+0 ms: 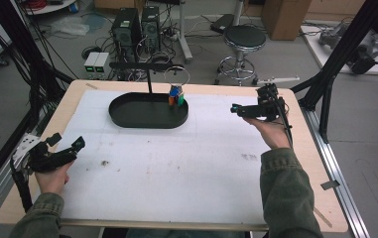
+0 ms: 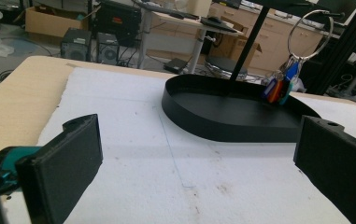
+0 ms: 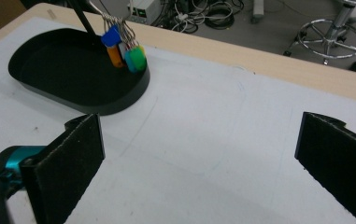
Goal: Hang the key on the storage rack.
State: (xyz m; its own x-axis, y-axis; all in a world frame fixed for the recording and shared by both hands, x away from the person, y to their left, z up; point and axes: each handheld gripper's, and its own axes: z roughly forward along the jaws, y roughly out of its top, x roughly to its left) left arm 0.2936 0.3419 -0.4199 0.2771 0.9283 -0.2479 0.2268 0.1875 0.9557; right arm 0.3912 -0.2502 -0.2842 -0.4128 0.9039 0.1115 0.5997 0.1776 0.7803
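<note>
An oval matt black tray (image 1: pixel 127 116) sits at the twelve o'clock end of a rough, fibrous white sheet (image 1: pixel 176 168) laid over a smooth pale wooden tabletop (image 1: pixel 320 198). Glossy coloured plastic tags (image 3: pixel 126 51) hang from a shiny thin metal ring (image 2: pixel 309 35).

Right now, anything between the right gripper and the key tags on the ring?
Only bare white mat and the near rim of the black tray lie between the right gripper and the key tags, per the right gripper view.
</note>
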